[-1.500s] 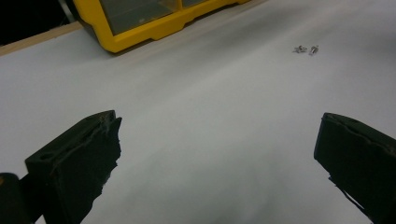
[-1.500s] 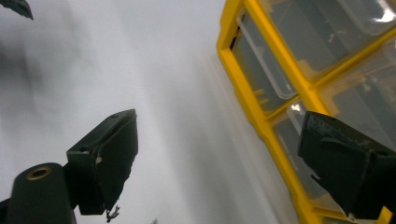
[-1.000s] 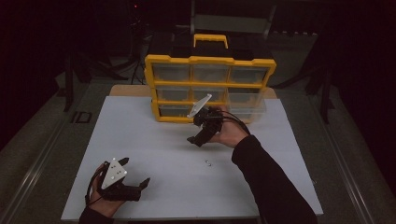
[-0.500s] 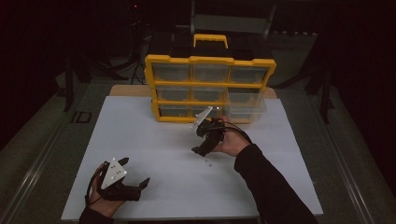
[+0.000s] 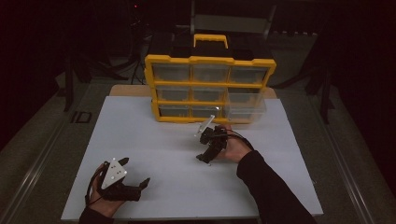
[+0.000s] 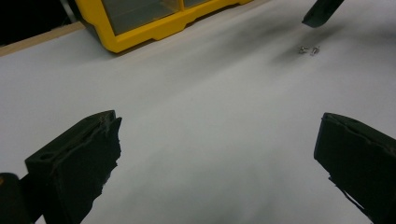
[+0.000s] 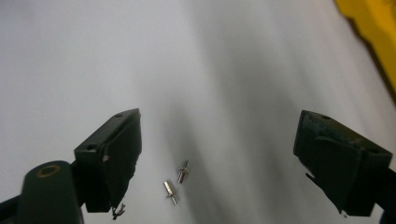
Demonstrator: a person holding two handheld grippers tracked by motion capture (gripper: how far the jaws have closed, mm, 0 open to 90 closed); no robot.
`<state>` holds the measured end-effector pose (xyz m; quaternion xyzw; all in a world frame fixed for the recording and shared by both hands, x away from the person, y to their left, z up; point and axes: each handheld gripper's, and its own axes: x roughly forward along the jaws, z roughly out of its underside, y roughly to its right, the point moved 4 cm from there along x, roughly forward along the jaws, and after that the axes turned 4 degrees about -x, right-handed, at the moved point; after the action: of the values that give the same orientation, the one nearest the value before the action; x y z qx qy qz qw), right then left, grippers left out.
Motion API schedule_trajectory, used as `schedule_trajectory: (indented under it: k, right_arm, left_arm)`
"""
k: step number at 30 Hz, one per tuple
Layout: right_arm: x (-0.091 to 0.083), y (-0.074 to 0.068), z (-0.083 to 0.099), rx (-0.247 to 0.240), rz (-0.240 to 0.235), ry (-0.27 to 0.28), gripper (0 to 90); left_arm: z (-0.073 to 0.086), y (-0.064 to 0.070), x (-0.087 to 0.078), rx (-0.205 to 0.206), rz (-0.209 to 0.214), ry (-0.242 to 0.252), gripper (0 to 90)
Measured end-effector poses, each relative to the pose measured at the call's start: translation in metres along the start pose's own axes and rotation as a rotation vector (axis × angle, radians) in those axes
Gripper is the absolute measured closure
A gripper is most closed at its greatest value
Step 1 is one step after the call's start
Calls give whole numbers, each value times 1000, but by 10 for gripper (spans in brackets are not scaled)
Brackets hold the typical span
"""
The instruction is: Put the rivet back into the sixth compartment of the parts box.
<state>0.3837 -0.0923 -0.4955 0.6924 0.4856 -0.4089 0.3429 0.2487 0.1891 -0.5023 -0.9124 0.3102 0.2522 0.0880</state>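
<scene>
Two small metal pins (image 7: pixel 176 183) lie side by side on the white desk (image 5: pixel 154 149), between the spread jaws of the right tool (image 7: pixel 219 168). The left tool (image 6: pixel 215 154) rests near the desk's front edge, jaws apart, empty.

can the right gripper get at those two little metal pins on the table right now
Probably yes. The right gripper hangs open just above the two pins, which lie between its jaws on the bare white table, with nothing in the way.
</scene>
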Motion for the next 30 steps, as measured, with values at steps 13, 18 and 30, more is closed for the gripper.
schedule_trajectory:
  k: [13,18,30]
  right_arm:
    - [18,-1,16,16,-13,-68,198]
    - [26,0,19,25,-2,-101,258]
    - [27,-8,21,15,-82,-154,612]
  left_arm:
    - [0,0,0,0,1,-2,10]
    - [0,0,0,0,2,-2,10]
    - [0,0,0,2,0,-3,10]
